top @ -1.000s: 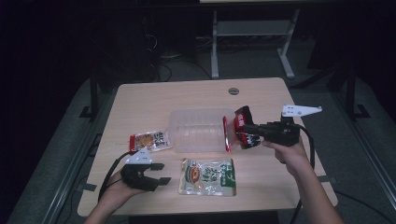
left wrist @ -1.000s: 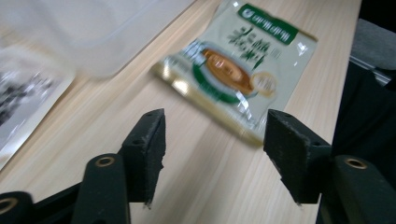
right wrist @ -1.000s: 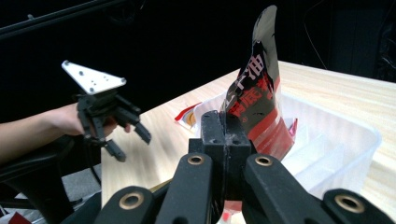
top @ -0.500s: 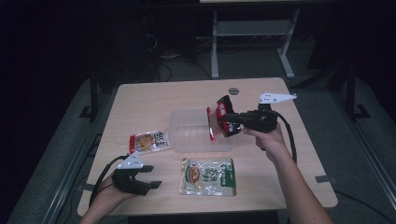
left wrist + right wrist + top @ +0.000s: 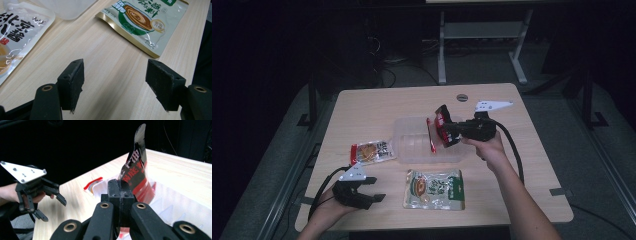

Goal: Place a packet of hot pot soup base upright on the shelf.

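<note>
red packet [image 5: 136, 173], lettering perhaps half hidden

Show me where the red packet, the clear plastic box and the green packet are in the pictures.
red packet [image 5: 137, 167], right gripper view, on its printed upper part above the jaws.
clear plastic box [image 5: 414, 145], high view, on its left inner wall.
green packet [image 5: 434, 189], high view, on the middle of its face.

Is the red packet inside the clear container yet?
Not yet: the right hand-held gripper holds the red packet above the clear container.
</note>
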Motion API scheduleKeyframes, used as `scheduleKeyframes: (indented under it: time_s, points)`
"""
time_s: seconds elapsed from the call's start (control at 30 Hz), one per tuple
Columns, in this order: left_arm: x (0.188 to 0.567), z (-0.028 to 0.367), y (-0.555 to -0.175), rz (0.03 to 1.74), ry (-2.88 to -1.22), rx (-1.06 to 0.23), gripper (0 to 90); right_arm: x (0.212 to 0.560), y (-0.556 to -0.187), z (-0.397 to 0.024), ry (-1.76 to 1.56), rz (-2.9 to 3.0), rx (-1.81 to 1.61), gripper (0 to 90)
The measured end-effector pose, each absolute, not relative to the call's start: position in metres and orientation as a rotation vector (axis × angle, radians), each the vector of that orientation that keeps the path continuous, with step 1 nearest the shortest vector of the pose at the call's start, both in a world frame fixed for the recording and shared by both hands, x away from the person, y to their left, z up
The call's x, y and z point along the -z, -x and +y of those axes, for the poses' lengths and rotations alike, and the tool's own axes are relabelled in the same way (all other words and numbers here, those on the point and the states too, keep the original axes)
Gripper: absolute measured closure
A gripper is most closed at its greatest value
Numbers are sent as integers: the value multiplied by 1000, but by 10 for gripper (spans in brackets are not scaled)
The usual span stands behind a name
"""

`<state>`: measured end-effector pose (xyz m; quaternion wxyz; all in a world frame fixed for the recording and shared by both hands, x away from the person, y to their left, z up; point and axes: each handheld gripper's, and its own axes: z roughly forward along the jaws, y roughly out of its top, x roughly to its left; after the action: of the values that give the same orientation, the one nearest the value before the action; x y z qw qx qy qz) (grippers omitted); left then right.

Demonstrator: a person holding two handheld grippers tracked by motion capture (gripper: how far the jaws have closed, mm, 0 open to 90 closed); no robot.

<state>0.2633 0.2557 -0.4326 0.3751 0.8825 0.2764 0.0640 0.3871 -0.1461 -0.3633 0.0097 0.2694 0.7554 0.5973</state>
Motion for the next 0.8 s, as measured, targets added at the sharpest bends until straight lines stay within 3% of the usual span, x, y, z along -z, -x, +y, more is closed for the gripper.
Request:
scheduleKeyframes:
  time_s: [0.8]
  points:
    - [437,254,-265,684,-2292,-134,309,381,-391,-125,-852,2440,-1742,898]
